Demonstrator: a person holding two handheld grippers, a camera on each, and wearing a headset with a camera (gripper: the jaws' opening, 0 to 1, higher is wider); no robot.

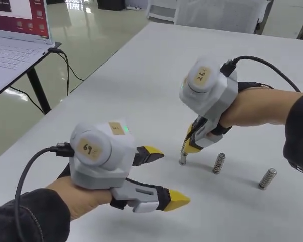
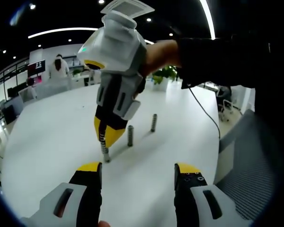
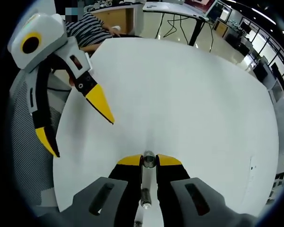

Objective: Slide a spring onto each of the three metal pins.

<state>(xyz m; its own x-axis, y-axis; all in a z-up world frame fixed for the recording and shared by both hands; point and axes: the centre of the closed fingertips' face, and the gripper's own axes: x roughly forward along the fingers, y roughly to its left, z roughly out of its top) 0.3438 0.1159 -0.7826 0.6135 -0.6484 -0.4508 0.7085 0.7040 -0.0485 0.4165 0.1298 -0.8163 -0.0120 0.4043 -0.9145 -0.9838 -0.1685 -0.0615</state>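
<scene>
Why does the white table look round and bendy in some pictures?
Left gripper view: the fisheye lens bends the table and ceiling lights into curves. Right gripper view: same bulge, around the right gripper shut on a spring. Head view: table edges look straight, shadows soft.

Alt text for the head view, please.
The right tongs grip a spring standing on the white table, with two other springs upright beside it. The left tongs are open nearby, holding nothing.

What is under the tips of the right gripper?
A spring stands upright on the table, with its top clamped by the right gripper. The coils cover whatever is inside them, so that cannot be seen.
</scene>
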